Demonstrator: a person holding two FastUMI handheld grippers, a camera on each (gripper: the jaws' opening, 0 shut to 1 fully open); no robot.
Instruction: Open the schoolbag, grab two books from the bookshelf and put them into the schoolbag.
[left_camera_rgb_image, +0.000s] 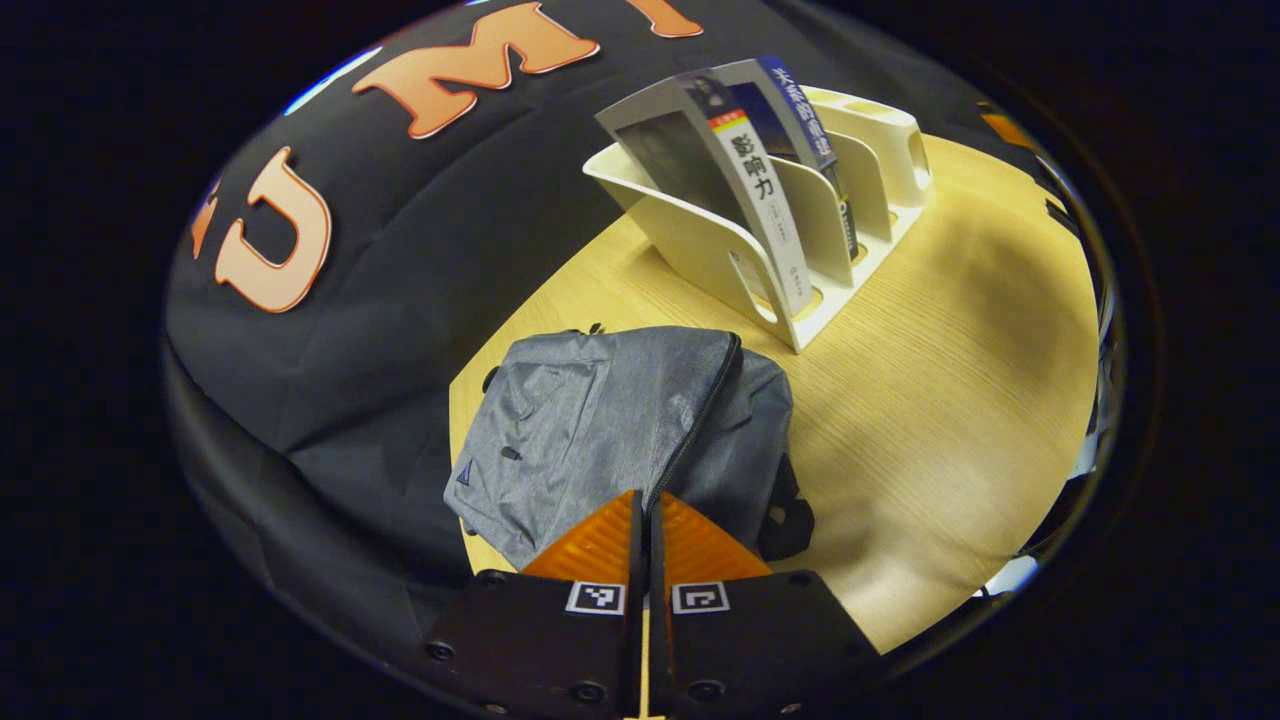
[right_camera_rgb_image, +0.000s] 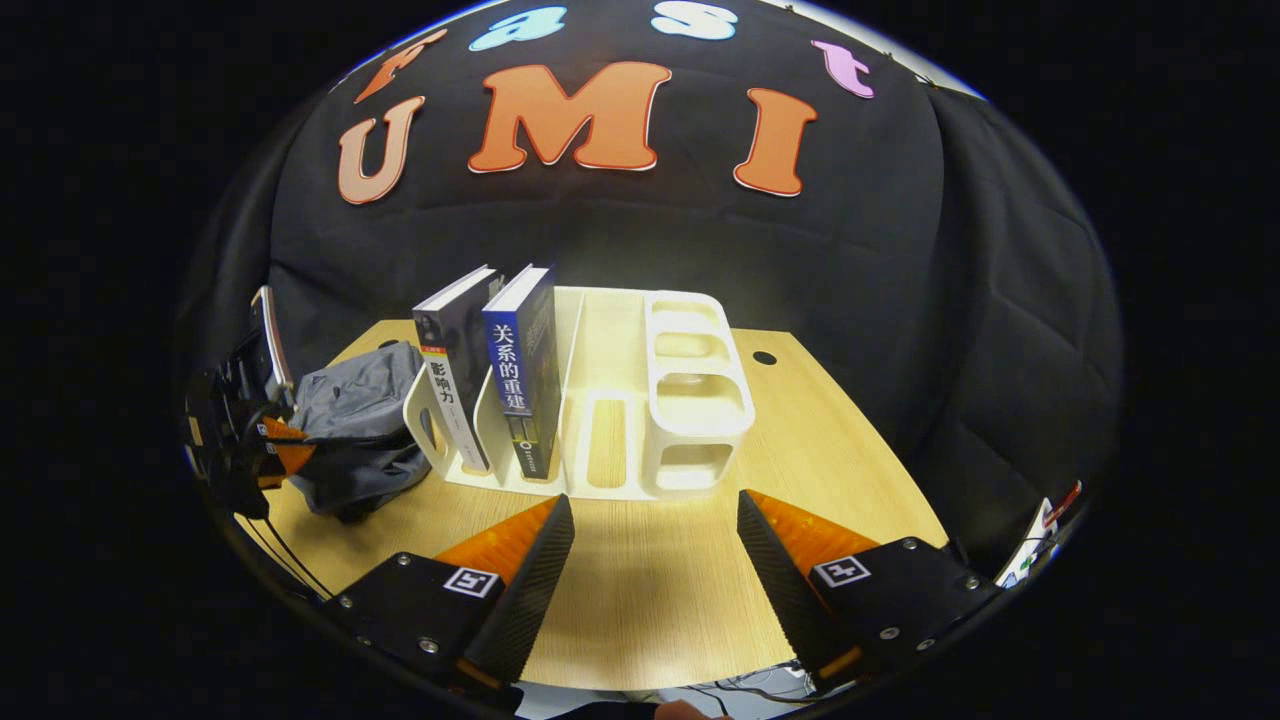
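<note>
Left gripper (left_camera_rgb_image: 645, 500), fingers together, is held at the schoolbag's (left_camera_rgb_image: 600, 420) zipper (left_camera_rgb_image: 700, 420); right gripper (right_camera_rgb_image: 655, 530) is held apart. The slider could be missed, dragging the bag.

The grey book (right_camera_rgb_image: 452, 375), standing in the white bookshelf (right_camera_rgb_image: 690, 400), carries the vertical title 影响力 on its spine; the same title reads on its spine in the left gripper view (left_camera_rgb_image: 762, 200). The blue book (right_camera_rgb_image: 520, 375) beside it carries 关系的重建 down its spine. Square black-and-white coded markers sit on both grippers; they hold no readable text.
</note>
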